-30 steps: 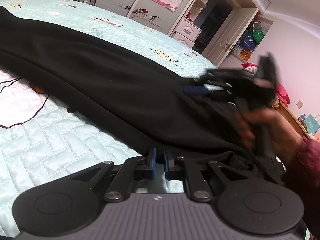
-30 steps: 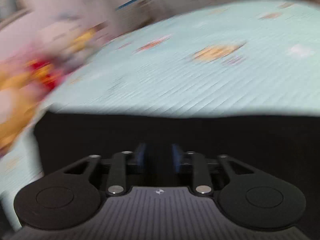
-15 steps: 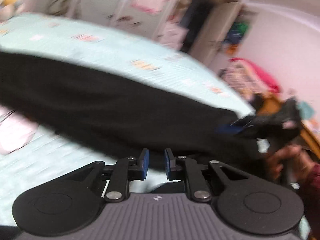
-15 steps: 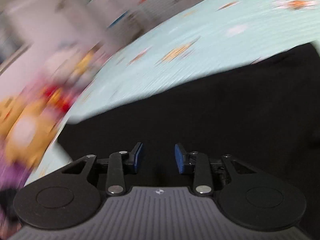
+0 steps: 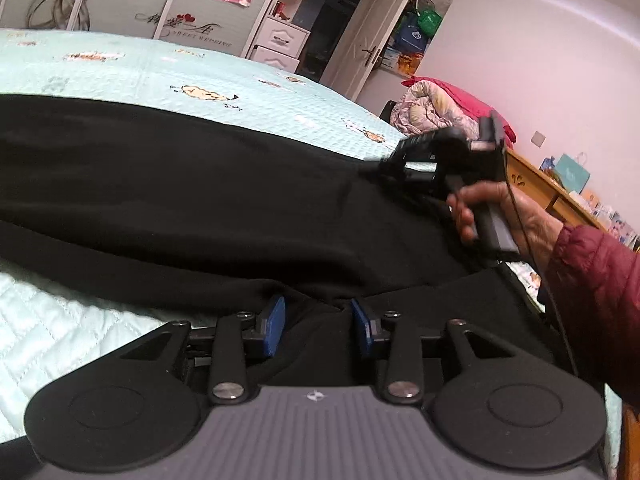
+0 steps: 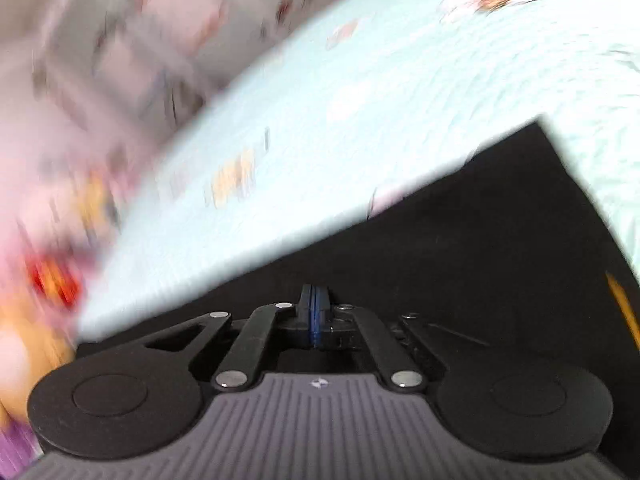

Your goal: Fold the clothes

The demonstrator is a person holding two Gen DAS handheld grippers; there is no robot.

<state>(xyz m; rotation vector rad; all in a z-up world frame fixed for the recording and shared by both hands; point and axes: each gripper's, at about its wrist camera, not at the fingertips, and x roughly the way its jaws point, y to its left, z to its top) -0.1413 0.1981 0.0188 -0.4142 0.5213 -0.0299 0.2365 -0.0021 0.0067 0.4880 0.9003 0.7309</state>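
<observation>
We are working on a long black garment of soft, matte cloth (image 5: 208, 192), which is lying stretched across a pale mint quilted bedspread with small cartoon prints (image 5: 224, 80); a near fold of it is bunching up directly under and ahead of our left fingers. The left gripper (image 5: 316, 330) is opening, its blue pads (image 5: 274, 326) standing apart over that dark fold; cloth is lying between and beneath them, but the pads are not pressing on it. Beyond the left fingers and off to their right, the right gripper (image 5: 384, 166) is reaching onto the far edge of the garment, carried by a hand (image 5: 504, 216) in a dark red padded sleeve (image 5: 592, 292).

In its own blurred view the right gripper (image 6: 315, 312) is closing, its blue pads nearly together just above black cloth; we cannot tell whether a thin layer is pinched between them.

We are judging this as the gathering step: one hand is securing an edge while the other is letting go to take a fresh hold. The next move is calling for the left fingers to be settling onto a clean edge of the near fold, not the bunched middle, and closing there before both hands are lifting and carrying the cloth over itself.
</observation>
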